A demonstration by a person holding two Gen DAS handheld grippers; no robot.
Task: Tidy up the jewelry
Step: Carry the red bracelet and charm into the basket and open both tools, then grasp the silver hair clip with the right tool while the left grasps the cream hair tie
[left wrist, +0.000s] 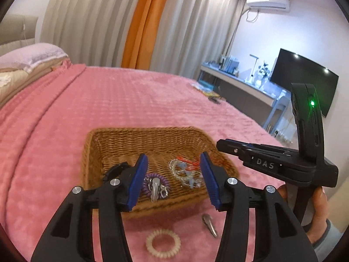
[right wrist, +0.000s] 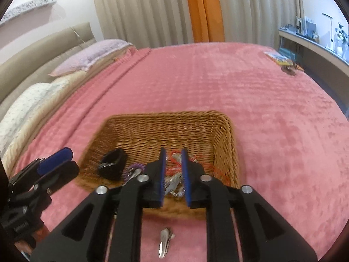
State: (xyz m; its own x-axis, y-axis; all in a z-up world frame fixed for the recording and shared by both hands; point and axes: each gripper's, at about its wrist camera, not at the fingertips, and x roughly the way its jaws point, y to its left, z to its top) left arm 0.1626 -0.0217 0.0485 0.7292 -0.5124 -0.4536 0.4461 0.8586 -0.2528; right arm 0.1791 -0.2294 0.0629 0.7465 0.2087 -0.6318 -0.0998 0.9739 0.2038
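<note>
Left wrist view: left gripper (left wrist: 173, 180) fingers apart, empty, over wicker basket (left wrist: 139, 136); right gripper (right wrist: 172, 175) narrowly parted, empty (hair clip (left wrist: 209, 225), clear coil tie (left wrist: 163, 242) loose on bed (left wrist: 109, 100)).

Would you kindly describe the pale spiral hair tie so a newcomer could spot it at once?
On the pink bedspread, find the wicker basket. On the blanket in front of it lies the hair tie, beside a silver clip. It is a cream coiled ring; the purple coil sits inside the basket.

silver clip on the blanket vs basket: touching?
Apart. The left wrist view shows the silver clip lying on the pink blanket in front of the wicker basket, with a strip of blanket between them.
</note>
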